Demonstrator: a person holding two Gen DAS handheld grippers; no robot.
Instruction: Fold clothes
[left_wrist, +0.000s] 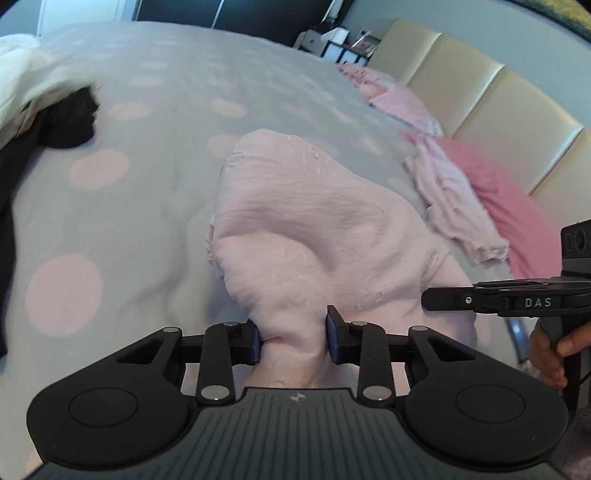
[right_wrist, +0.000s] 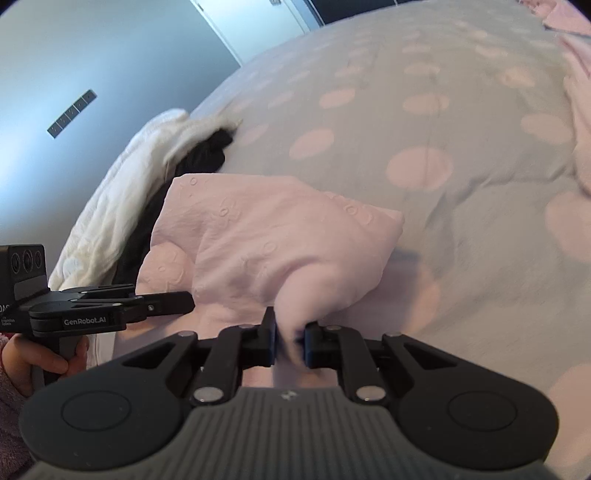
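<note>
- Left wrist view: the left gripper (left_wrist: 293, 338) pinches a bunched fold of the pale pink garment (left_wrist: 306, 229), which lies on the dotted grey bedspread (left_wrist: 147, 155).
- Right wrist view: the right gripper (right_wrist: 290, 341) is closed tight on another fold of that garment (right_wrist: 266, 240).

Am seeing grey duvet (left_wrist: 177, 122) with pink dots spreading ahead of tool, cream padded headboard (left_wrist: 491, 99) running right, cluttered shelf (left_wrist: 340, 42) beyond, daylight washing pale wall (right_wrist: 92, 55) left.
</note>
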